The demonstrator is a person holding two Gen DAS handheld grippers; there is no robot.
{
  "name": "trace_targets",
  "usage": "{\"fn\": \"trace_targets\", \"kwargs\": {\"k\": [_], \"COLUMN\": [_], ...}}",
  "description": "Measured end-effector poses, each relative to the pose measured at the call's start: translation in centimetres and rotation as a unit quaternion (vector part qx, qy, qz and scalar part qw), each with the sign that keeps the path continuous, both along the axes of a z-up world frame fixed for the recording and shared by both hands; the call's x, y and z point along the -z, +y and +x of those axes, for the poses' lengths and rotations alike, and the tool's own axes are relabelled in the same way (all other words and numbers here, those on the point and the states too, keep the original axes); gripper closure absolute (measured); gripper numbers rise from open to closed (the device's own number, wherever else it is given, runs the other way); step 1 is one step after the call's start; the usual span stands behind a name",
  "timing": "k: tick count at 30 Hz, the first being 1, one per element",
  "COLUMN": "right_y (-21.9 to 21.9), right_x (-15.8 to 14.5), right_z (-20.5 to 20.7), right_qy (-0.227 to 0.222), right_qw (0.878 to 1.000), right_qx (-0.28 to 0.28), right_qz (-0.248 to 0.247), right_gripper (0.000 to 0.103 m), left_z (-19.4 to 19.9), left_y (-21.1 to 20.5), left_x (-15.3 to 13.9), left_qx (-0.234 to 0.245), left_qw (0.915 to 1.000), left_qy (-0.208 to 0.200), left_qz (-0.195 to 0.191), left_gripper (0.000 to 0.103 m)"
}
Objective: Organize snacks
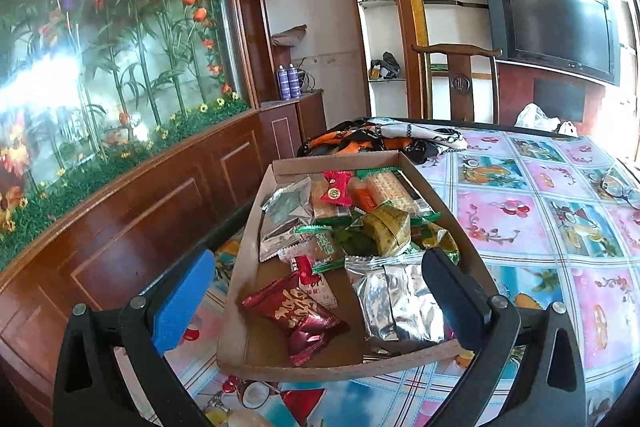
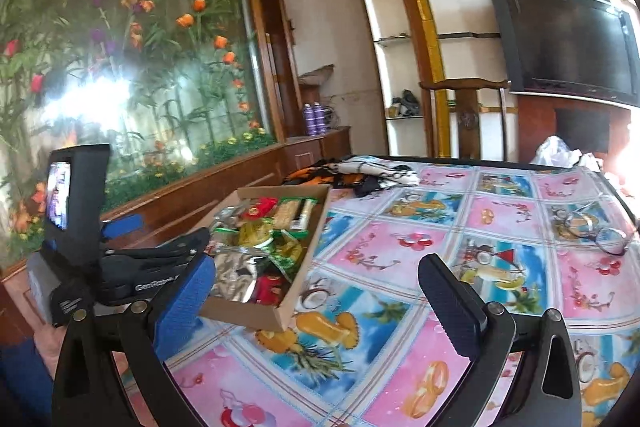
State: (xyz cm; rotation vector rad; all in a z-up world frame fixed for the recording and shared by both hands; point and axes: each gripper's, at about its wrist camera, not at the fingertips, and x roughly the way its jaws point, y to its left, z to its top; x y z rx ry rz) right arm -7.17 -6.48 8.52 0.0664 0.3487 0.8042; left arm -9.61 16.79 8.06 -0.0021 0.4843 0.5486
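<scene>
Left tongs (image 1: 320, 291) spread wide, empty, straddling near end of snack tray (image 1: 256, 227); red packet (image 1: 296, 319) lies between fingers, long axis slanting near-right. Right tongs (image 2: 316, 303) wide, empty, over bare tabletop (image 2: 400, 247), tray left-far.

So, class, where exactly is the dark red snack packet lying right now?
In the left wrist view, the dark red snack packet lies inside the cardboard tray, at its near left corner, left of the silver foil packet.
</scene>
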Motion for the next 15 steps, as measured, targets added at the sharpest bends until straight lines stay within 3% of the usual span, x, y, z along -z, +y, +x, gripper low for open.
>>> {"fn": "trace_targets", "kwargs": {"k": [3,11,15], "right_y": [0.03,0.62,0.64], "right_x": [0.06,0.23,0.61], "right_z": [0.13,-0.47,0.05], "right_qy": [0.01,-0.013,0.002], "right_qw": [1.0,1.0,1.0], "right_qx": [-0.012,0.0,-0.005], "right_qz": [0.005,-0.019,-0.019], "right_gripper": [0.0,0.0,0.0], "left_z": [-0.06,0.35,0.36], "left_y": [0.31,0.44,0.43], "left_x": [0.08,0.29,0.31], "left_qx": [-0.003,-0.001,-0.003], "left_qw": [1.0,0.9999,0.9999], "left_qy": [0.0,0.008,0.008], "left_qz": [-0.008,-0.013,-0.012], "left_gripper": [0.0,0.0,0.0]}}
